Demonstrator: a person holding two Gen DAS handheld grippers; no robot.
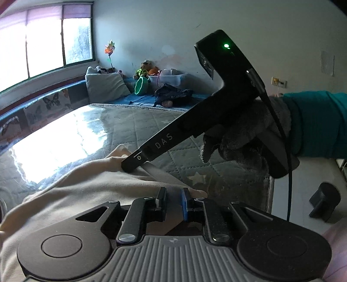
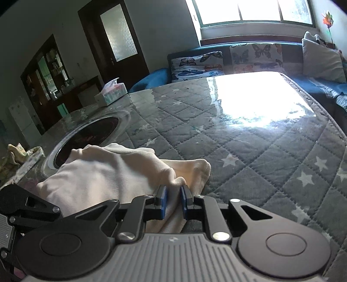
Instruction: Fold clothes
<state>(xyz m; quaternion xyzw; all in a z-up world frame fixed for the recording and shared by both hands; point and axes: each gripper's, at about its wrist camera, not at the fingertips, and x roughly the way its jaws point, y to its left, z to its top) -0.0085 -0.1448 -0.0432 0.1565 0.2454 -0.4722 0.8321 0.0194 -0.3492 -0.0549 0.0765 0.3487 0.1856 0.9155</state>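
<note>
Left wrist: right hand-held gripper (image 1: 128,166) angled down, seemingly pinching cream garment (image 1: 76,195).

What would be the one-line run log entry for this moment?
step: fold clothes | left hand-held gripper: shut on cream garment | right hand-held gripper: shut on cream garment | surface: quilted star cover

The counter (image 2: 249,138) is covered by a grey quilted cloth with white stars under a glossy sheet, on which bright window (image 2: 256,10) light is reflected. A round dark inset (image 2: 86,136) is set into its left part, and a tissue box (image 2: 111,92) stands behind it. A blue sofa (image 2: 321,84) with butterfly cushions (image 2: 256,55) is placed under the window. A dark door (image 2: 112,36) and a cabinet (image 2: 47,71) are seen on the left wall. Toys (image 1: 145,68) and a clear bin (image 1: 169,79) are piled in the corner.
</note>
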